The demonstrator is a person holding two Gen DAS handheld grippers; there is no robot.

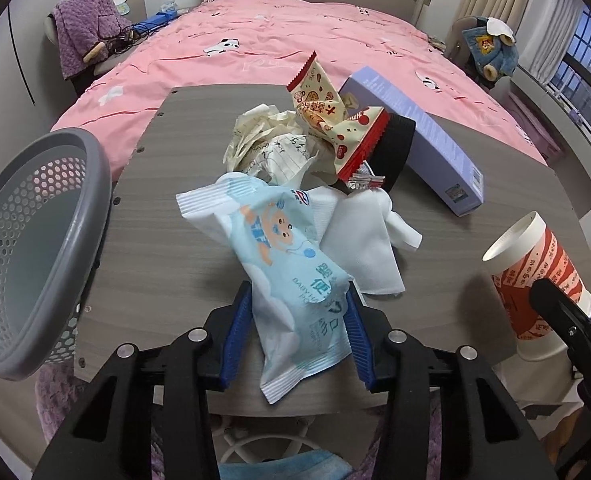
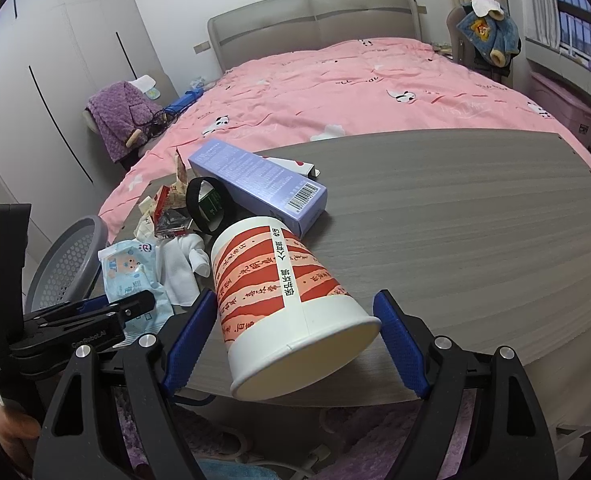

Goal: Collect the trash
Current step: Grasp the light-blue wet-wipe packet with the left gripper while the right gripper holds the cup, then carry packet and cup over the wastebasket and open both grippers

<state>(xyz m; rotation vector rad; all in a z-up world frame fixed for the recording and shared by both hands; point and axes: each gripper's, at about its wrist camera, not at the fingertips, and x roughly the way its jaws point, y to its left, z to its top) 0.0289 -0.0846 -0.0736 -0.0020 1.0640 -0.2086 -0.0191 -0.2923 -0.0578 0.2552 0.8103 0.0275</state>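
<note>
The left gripper (image 1: 297, 334) is clenched on the lower half of the baby-wipes packet (image 1: 283, 264), whose long axis runs straight out ahead between the 2 blue pads and tips a little to the left at its far end. To that gripper's left, just beside it and at about the same height, stands the grey perforated basket (image 1: 35, 248), mouth tilted toward the packet; this is the relation the coming move seems to turn on, a short sideways carry to the left.

The right gripper (image 2: 295, 344) straddles the paper cup (image 2: 283, 300), which lies base toward the camera, rim pointing away. Its left pad touches the cup wall; the right pad stands just clear (so not yet a firm hold). From that gripper the basket (image 2: 71, 256) lies well left, beyond the left gripper, so the left one is nearer.
</note>
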